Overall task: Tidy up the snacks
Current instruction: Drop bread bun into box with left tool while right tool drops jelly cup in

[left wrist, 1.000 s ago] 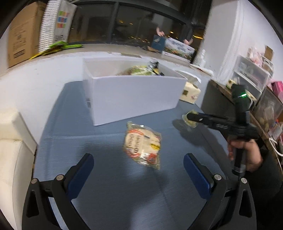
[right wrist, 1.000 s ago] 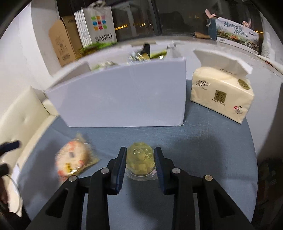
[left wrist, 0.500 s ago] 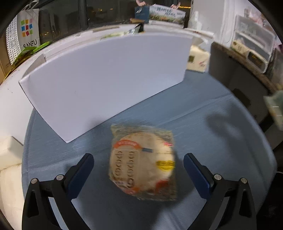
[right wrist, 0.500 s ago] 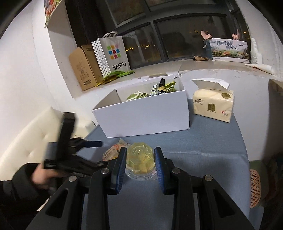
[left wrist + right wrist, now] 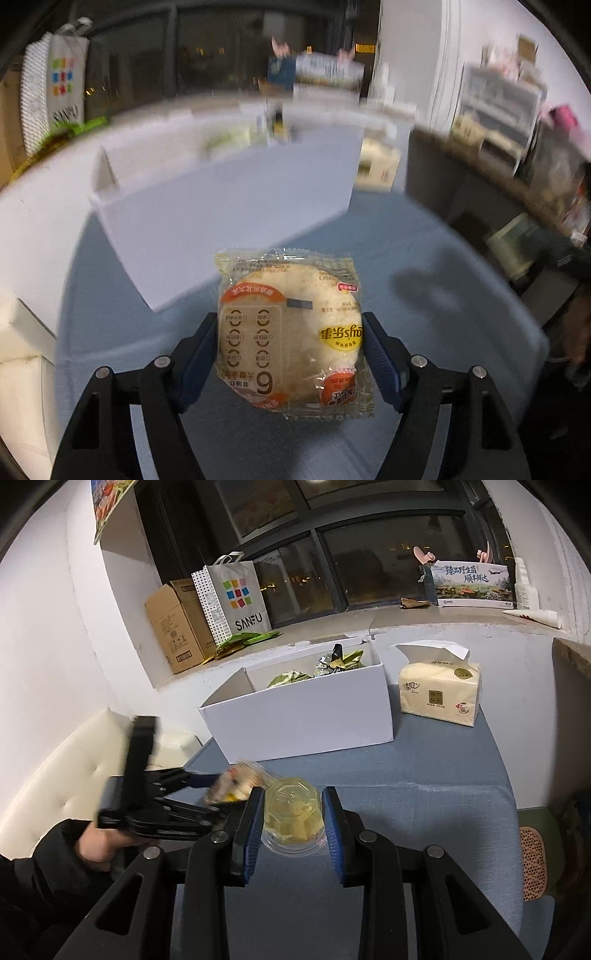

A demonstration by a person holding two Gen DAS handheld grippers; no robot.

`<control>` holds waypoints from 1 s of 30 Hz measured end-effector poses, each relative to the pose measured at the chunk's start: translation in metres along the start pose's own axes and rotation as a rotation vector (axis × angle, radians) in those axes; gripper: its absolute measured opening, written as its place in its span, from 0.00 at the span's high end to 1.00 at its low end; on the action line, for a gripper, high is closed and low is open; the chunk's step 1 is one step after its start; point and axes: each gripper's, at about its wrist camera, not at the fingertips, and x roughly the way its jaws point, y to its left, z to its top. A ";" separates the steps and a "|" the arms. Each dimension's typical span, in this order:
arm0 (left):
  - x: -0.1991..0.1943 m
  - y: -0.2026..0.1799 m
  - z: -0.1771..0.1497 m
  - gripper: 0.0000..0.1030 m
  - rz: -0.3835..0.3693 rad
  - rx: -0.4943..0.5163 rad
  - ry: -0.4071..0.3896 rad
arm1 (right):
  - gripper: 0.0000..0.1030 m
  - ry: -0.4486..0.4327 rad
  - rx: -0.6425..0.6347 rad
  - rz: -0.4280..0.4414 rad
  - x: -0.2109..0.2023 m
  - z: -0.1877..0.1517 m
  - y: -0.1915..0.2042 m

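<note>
Crinkly plastic on the rice cracker packet, between the closing left gripper above the table, could slip, while the right gripper clamps a jelly cup.

The left gripper is closing its 2 blue-padded jaws on a clear-wrapped round rice cracker packet; both pads sit against the packet's sides. The packet has orange and yellow labels, printed upside down from this angle. Below it lies a blue-grey tablecloth. Just beyond stands a white open box, blurred, with snack wrappers showing above its far rim. A tissue pack sits right of the box.
</note>
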 end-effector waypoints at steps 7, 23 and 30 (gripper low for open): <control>-0.064 0.032 0.053 0.24 -0.038 -0.106 -0.218 | 0.67 -0.020 0.006 0.049 0.011 0.034 0.002; 0.021 0.125 0.166 0.24 0.026 -0.216 -0.162 | 0.67 0.046 0.025 -0.041 0.127 0.190 -0.036; 0.047 0.133 0.166 0.00 0.103 -0.184 -0.078 | 0.24 0.110 0.059 -0.120 0.167 0.203 -0.064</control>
